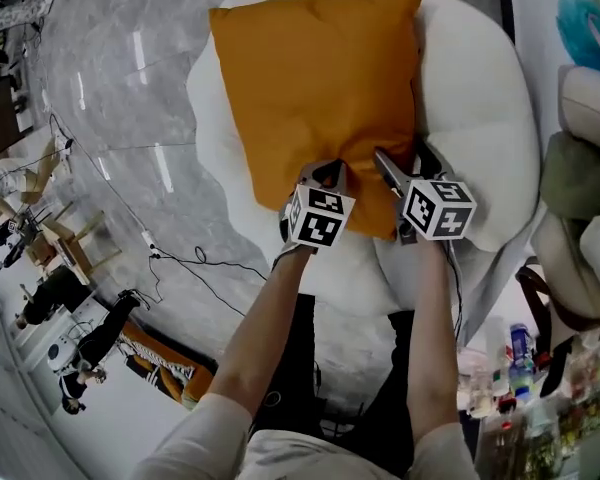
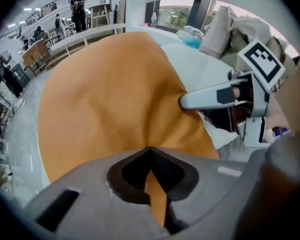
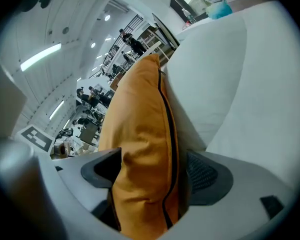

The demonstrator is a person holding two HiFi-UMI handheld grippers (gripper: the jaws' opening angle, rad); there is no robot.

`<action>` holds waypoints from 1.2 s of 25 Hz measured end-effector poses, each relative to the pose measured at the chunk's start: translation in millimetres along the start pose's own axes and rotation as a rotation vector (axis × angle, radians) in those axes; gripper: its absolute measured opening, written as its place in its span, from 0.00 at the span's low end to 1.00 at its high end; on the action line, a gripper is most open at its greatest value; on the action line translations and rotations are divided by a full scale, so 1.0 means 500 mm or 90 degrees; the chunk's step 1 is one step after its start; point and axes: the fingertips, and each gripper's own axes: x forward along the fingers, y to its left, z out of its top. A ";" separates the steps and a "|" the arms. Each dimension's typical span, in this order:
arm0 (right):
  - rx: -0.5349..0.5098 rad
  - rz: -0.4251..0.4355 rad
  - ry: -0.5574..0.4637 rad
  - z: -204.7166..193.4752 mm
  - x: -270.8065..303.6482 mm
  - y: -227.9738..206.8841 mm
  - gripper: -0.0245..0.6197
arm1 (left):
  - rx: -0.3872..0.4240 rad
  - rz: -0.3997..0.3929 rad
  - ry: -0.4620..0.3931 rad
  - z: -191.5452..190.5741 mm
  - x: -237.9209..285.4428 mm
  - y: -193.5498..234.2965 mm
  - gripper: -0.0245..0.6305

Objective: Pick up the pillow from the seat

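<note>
Pillow (image 1: 320, 88) lies on the white seat (image 1: 485, 118), orange, close to square. Its slightly longer side runs straight away from you toward the seat back, with the near edge at your grippers

Left gripper (image 2: 149, 156): jaws together, clamped on a thin fold of orange fabric at the pillow's near edge. The rest of the pillow spreads ahead of and above the jaws

Right gripper (image 3: 150, 176): jaws apart. The pillow's near right edge, with its dark seam, stands between them, and the pad on the seat side looks clear of the fabric, so call it no grip. The seat cushion is just beside that jaw

Both hands are level at the near edge and neither is nearer. Left sits toward the middle, right toward the near right corner

Judgement: the lift hangs on the right side. The edge is already between those jaws, so you need to close there before raising, or the pillow will likely hang from the left pinch alone and swing
</note>
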 end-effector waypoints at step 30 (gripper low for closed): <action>0.018 0.220 0.230 -0.101 0.120 0.086 0.82 | -0.152 -0.063 -0.121 -0.011 -0.016 0.032 0.05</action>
